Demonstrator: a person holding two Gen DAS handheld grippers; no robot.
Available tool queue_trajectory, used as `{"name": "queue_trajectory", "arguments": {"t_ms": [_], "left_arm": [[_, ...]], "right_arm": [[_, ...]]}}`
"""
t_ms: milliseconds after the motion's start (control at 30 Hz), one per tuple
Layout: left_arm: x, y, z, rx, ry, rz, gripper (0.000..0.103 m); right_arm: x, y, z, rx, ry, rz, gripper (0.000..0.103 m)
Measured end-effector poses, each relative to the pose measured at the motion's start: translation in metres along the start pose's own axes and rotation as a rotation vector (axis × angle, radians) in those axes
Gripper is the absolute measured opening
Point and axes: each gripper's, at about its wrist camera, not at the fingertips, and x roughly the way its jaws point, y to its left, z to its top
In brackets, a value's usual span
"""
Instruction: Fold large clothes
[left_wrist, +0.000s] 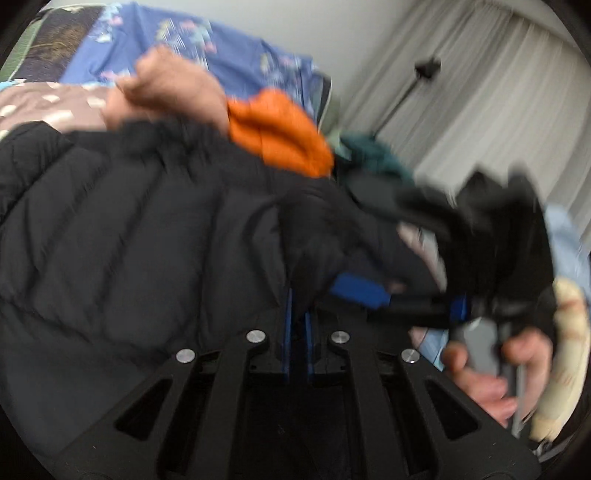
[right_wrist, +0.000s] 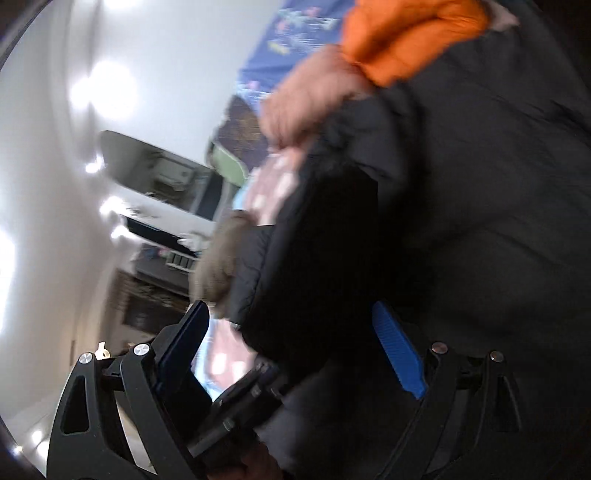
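Motion blur smears both fisheye views, worst toward three o'clock in the left view. The black quilted puffer jacket (left_wrist: 122, 229) reads dim and nearly detailless. In the right view, glare blooms on the glossy white ceiling (right_wrist: 110, 88) from nine to eleven o'clock. Dark vignetting rings each frame's corners.

The black puffer jacket (left_wrist: 122, 236) is filling most of the room ahead of the left gripper (left_wrist: 298, 295), its fabric lying pinched between the closed blue fingers. The right gripper (left_wrist: 364, 291) and a bare hand (left_wrist: 170, 86) in an orange sleeve (left_wrist: 277, 133) are crowding the far edge. Open wall (right_wrist: 55, 184) is showing only beside the right gripper's spread fingers, between which jacket fabric is bulging.
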Motion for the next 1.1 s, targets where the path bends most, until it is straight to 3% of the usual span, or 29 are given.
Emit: {"name": "queue_trajectory", "arguments": {"t_ms": [100, 167, 200, 233, 267, 300, 333, 467, 767, 1000, 1100], "left_arm": [[0.022, -0.013, -0.016, 0.050, 0.062, 0.023, 0.005], [0.027, -0.016, -0.020, 0.087, 0.072, 0.032, 0.006], [0.028, -0.018, -0.021, 0.099, 0.073, 0.030, 0.007], [0.027, -0.017, -0.020, 0.101, 0.067, 0.032, 0.009], [0.029, -0.018, -0.022, 0.097, 0.066, 0.026, 0.019], [0.028, -0.022, -0.020, 0.090, 0.064, 0.015, 0.027], [0.026, -0.023, -0.019, 0.081, 0.055, 0.002, 0.041], [0.010, -0.026, -0.018, 0.079, 0.002, -0.002, 0.055], [-0.041, 0.007, -0.014, -0.022, -0.091, 0.080, 0.060], [-0.059, 0.048, -0.015, -0.122, -0.121, 0.134, 0.063], [-0.062, 0.057, -0.017, -0.142, -0.118, 0.141, 0.064]], "right_arm": [[-0.004, -0.013, -0.004, 0.024, 0.016, -0.007, 0.090], [-0.007, -0.020, -0.004, 0.023, 0.015, -0.039, 0.084], [-0.008, -0.023, -0.005, 0.020, 0.015, -0.068, 0.064], [-0.008, -0.025, -0.003, 0.018, 0.022, -0.093, 0.037], [-0.007, -0.028, -0.003, 0.013, 0.031, -0.118, 0.027], [-0.008, -0.029, -0.002, 0.007, 0.033, -0.127, 0.011], [-0.009, -0.028, -0.002, -0.009, 0.028, -0.154, 0.007], [-0.018, -0.015, 0.008, -0.093, -0.024, -0.183, 0.005], [-0.062, 0.026, 0.071, -0.242, -0.221, -0.253, 0.004], [-0.047, -0.024, 0.082, -0.174, -0.178, -0.383, 0.004], [-0.037, -0.056, 0.076, -0.121, -0.149, -0.436, 0.010]]}}
